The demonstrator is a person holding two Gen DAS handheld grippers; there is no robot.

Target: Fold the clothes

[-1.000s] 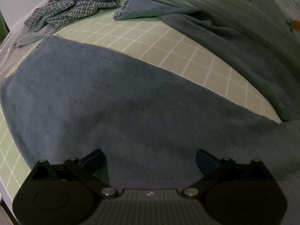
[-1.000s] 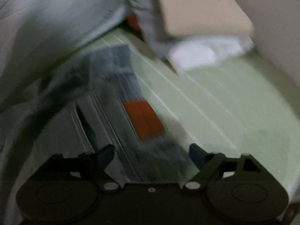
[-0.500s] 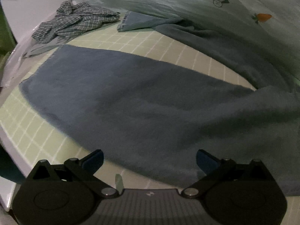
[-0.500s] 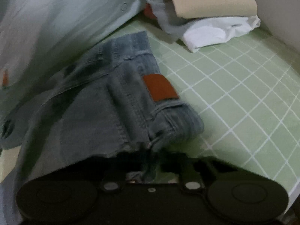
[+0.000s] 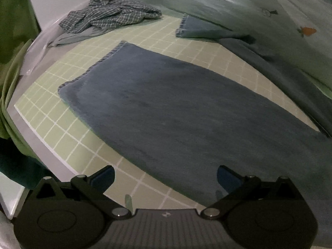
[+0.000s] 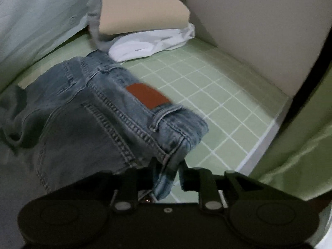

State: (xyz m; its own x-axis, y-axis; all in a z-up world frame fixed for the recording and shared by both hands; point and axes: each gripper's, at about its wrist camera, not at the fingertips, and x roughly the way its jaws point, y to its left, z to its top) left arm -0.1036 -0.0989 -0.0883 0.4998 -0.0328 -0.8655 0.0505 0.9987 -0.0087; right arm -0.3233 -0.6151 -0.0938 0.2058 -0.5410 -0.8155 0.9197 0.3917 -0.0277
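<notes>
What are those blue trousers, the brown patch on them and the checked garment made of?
The blue trousers look like washed denim: heavy contrast stitching, faded patches, frayed hem. The right gripper pinches their waistband. The brown patch seems leather or imitation; it is smooth and matte, slightly blurred. The checked garment appears thin woven cotton, crumpling softly, though I cannot confirm the fibre.
</notes>
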